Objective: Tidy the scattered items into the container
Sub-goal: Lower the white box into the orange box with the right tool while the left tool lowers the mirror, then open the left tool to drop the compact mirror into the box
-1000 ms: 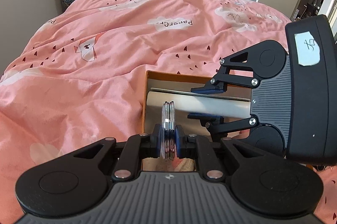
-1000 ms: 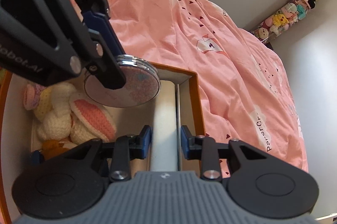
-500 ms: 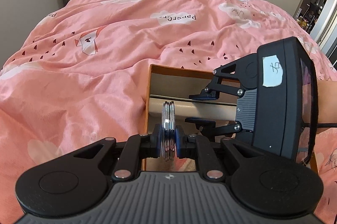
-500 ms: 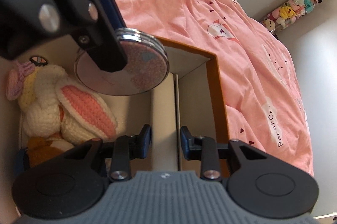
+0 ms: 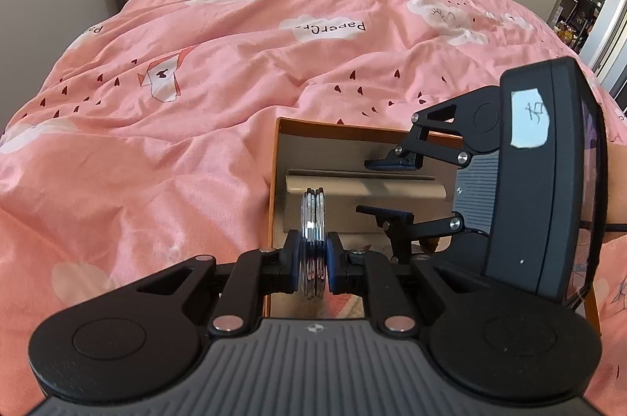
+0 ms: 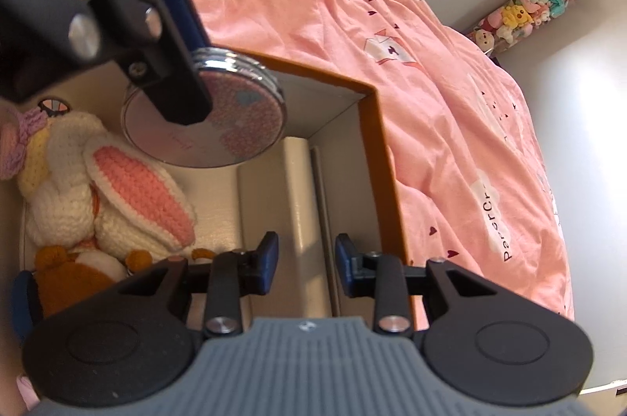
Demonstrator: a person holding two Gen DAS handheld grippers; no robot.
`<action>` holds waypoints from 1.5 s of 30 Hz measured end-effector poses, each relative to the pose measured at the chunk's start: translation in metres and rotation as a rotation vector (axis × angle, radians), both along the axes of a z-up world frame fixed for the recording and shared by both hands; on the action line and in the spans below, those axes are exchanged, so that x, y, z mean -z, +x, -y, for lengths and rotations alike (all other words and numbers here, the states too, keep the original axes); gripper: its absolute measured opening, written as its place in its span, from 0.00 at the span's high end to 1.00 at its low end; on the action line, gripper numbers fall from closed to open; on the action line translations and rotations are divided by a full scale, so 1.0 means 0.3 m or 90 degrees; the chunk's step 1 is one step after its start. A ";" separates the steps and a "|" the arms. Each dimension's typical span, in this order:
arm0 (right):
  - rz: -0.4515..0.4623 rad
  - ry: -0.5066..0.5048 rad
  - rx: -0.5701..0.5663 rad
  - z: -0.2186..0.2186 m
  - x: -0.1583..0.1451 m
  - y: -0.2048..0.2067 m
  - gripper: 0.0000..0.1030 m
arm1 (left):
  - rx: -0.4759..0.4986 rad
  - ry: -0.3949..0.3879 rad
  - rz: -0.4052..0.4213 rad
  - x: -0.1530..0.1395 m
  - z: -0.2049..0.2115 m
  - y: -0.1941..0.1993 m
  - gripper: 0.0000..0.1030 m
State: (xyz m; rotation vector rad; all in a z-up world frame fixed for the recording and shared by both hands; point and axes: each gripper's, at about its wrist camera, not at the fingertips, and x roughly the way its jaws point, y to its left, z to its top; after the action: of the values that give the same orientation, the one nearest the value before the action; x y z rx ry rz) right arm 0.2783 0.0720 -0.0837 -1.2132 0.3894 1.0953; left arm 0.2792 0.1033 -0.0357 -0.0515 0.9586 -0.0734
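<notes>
Left wrist view shows the left gripper (image 5: 312,257) clamped on a round, chrome-rimmed compact mirror with a pink patterned face (image 5: 312,239), held on edge above the near end of the orange-walled cardboard box with a pale inside (image 5: 274,181). That box sits on the pink printed duvet (image 5: 176,102). Over the box from its right side, the right gripper (image 5: 388,187) has its jaws apart with nothing between them. Right wrist view shows the mirror (image 6: 211,126) hanging above the box's (image 6: 376,141) inside, near its far corner. Inside the box, a cream rounded bar (image 6: 292,220) lies along the wall, directly below the right gripper (image 6: 305,265). A white crocheted rabbit with pink ears (image 6: 117,204) lies left of the bar, with an orange plush toy (image 6: 74,271) at its near side.
</notes>
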 end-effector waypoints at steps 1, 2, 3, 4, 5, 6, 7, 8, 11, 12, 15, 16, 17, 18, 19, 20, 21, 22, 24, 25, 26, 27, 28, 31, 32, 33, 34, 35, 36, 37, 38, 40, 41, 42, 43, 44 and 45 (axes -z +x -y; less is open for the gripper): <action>0.001 0.000 0.001 0.004 -0.004 0.003 0.68 | 0.001 0.000 0.000 -0.002 0.000 -0.001 0.86; 0.002 0.001 0.002 0.010 -0.009 0.006 0.68 | 0.001 -0.001 0.001 -0.004 -0.002 -0.002 0.86; 0.002 0.003 0.004 0.017 -0.013 0.006 0.68 | 0.003 -0.001 0.002 -0.006 -0.002 -0.003 0.86; 0.004 0.005 0.006 0.026 -0.018 0.005 0.68 | 0.004 -0.002 0.003 -0.009 -0.002 -0.005 0.86; 0.004 0.008 0.008 0.036 -0.024 0.005 0.68 | 0.005 -0.002 0.003 -0.011 -0.003 -0.006 0.86; 0.002 0.013 0.012 0.045 -0.032 0.008 0.68 | 0.005 -0.002 0.003 -0.012 -0.002 -0.007 0.86; -0.003 0.018 0.015 0.056 -0.041 0.009 0.68 | 0.006 -0.002 0.003 -0.014 -0.001 -0.009 0.86; -0.010 0.027 0.019 0.068 -0.054 0.011 0.68 | 0.007 -0.002 0.005 -0.015 0.000 -0.010 0.86; -0.038 0.064 0.042 0.120 -0.106 0.017 0.68 | 0.017 -0.003 0.014 -0.029 0.010 -0.020 0.86; -0.046 0.078 0.052 0.141 -0.125 0.019 0.68 | 0.023 -0.005 0.018 -0.035 0.015 -0.023 0.86; -0.061 0.111 0.099 0.208 -0.173 0.028 0.68 | 0.041 -0.020 0.025 -0.053 0.038 -0.028 0.86; -0.065 0.118 0.113 0.234 -0.184 0.028 0.68 | 0.047 -0.025 0.026 -0.058 0.049 -0.028 0.86; -0.071 0.125 0.121 0.257 -0.193 0.029 0.68 | 0.053 -0.031 0.028 -0.062 0.061 -0.027 0.86; -0.075 0.128 0.127 0.279 -0.198 0.028 0.68 | 0.059 -0.036 0.029 -0.065 0.075 -0.026 0.86; -0.075 0.130 0.134 0.302 -0.201 0.025 0.68 | 0.066 -0.043 0.031 -0.068 0.090 -0.026 0.86; -0.074 0.131 0.142 0.324 -0.203 0.023 0.68 | 0.072 -0.050 0.033 -0.071 0.105 -0.026 0.86; -0.073 0.132 0.147 0.343 -0.205 0.019 0.68 | 0.079 -0.059 0.034 -0.074 0.119 -0.026 0.86; -0.071 0.134 0.153 0.361 -0.206 0.016 0.68 | 0.087 -0.070 0.034 -0.075 0.133 -0.024 0.86; -0.061 0.135 0.165 0.391 -0.205 0.014 0.68 | 0.105 -0.096 0.037 -0.079 0.163 -0.020 0.86; -0.055 0.134 0.172 0.407 -0.203 0.012 0.68 | 0.114 -0.106 0.038 -0.080 0.179 -0.015 0.86; -0.050 0.132 0.180 0.422 -0.202 0.012 0.68 | 0.121 -0.113 0.039 -0.079 0.198 -0.007 0.86; -0.046 0.130 0.187 0.433 -0.200 0.014 0.68 | 0.128 -0.118 0.040 -0.076 0.217 0.003 0.86; -0.044 0.127 0.191 0.442 -0.197 0.016 0.68 | 0.131 -0.122 0.040 -0.070 0.235 0.013 0.86; -0.033 0.122 0.198 0.478 -0.188 0.011 0.68 | 0.135 -0.153 0.034 -0.035 0.280 0.054 0.86; -0.031 0.122 0.199 0.488 -0.185 0.008 0.68 | 0.134 -0.163 0.032 -0.019 0.293 0.070 0.86; -0.030 0.122 0.199 0.493 -0.183 0.007 0.68 | 0.132 -0.169 0.029 -0.005 0.305 0.086 0.86; -0.031 0.123 0.199 0.497 -0.179 0.008 0.68 | 0.129 -0.171 0.024 0.011 0.317 0.101 0.86; -0.032 0.123 0.199 0.500 -0.175 0.009 0.68 | 0.126 -0.169 0.019 0.028 0.328 0.116 0.86; -0.033 0.123 0.199 0.501 -0.170 0.010 0.68 | 0.123 -0.166 0.014 0.044 0.337 0.129 0.86; -0.035 0.123 0.198 0.502 -0.164 0.012 0.68 | 0.121 -0.164 0.008 0.060 0.345 0.141 0.86; -0.036 0.123 0.198 0.500 -0.157 0.013 0.68 | 0.119 -0.163 0.001 0.075 0.350 0.151 0.86; -0.041 0.123 0.198 0.497 -0.144 0.019 0.68 | 0.118 -0.162 -0.013 0.108 0.358 0.170 0.86; -0.043 0.124 0.198 0.496 -0.137 0.023 0.68 | 0.117 -0.162 -0.020 0.123 0.361 0.177 0.86; -0.045 0.124 0.198 0.494 -0.132 0.027 0.68 | 0.116 -0.161 -0.026 0.137 0.364 0.181 0.86; -0.047 0.125 0.199 0.493 -0.127 0.031 0.68 | 0.115 -0.162 -0.034 0.152 0.368 0.184 0.86; -0.049 0.125 0.200 0.493 -0.123 0.034 0.68 | 0.114 -0.163 -0.042 0.167 0.370 0.187 0.86; -0.051 0.126 0.201 0.494 -0.119 0.038 0.68 | 0.112 -0.168 -0.049 0.180 0.369 0.189 0.86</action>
State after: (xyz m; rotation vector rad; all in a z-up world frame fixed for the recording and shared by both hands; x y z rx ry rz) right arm 0.2896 -0.0761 -0.0481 -0.8997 0.5032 0.8879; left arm 0.3360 -0.0074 -0.0896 -0.2140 1.0248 -0.3617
